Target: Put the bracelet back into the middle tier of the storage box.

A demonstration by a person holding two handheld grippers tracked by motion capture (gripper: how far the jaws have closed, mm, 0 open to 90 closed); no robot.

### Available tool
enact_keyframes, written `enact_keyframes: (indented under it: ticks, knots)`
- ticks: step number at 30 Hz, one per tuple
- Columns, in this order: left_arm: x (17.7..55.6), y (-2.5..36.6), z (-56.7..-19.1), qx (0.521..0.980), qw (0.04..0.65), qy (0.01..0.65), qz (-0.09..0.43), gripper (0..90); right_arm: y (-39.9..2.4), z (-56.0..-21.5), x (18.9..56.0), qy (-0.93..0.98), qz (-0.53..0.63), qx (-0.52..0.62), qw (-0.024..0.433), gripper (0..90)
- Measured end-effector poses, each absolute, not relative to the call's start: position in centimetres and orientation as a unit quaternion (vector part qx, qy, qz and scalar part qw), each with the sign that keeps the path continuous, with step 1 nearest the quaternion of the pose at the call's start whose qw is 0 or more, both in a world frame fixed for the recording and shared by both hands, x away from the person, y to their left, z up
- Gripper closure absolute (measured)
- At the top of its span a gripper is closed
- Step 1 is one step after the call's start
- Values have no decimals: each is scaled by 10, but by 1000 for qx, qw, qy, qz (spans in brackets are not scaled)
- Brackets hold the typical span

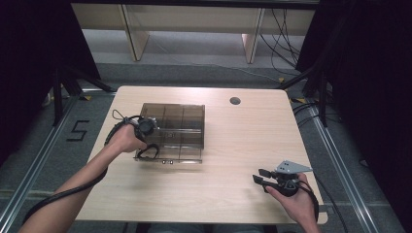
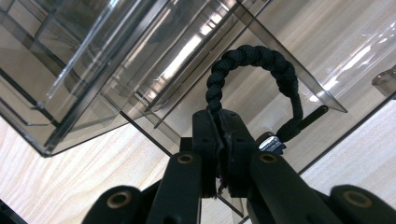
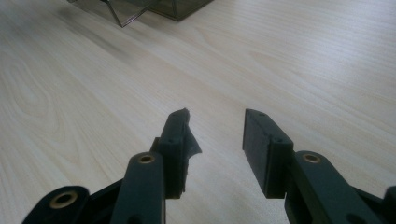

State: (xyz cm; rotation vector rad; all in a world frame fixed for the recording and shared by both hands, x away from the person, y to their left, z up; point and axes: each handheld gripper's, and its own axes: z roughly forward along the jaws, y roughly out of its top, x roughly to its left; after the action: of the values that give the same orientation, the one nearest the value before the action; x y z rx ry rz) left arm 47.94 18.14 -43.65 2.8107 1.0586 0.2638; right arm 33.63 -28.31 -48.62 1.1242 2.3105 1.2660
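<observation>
Held in bare-armed hands, no sleeves. Left gripper [image 2: 223,140] black, with brass-ringed pivots and worn pads. Right gripper [image 1: 265,177] black too, topped by a grey three-cornered plate [image 1: 293,168]. Trailed by a thick black cable [image 1: 63,195].

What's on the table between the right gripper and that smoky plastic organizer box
Nothing: in the high view, bare wood tabletop runs from the right gripper to the organizer box.

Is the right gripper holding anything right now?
No. In the right gripper view the right gripper has its jaws spread apart, with bare wooden table showing between them.
</observation>
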Motion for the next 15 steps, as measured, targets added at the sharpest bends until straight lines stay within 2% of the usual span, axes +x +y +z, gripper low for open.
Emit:
enact_keyframes:
  ticks: [15]
  knots:
    - [478,184,-442,930,68,352,86,818,-283,-486,336,800,437,388,138,618]
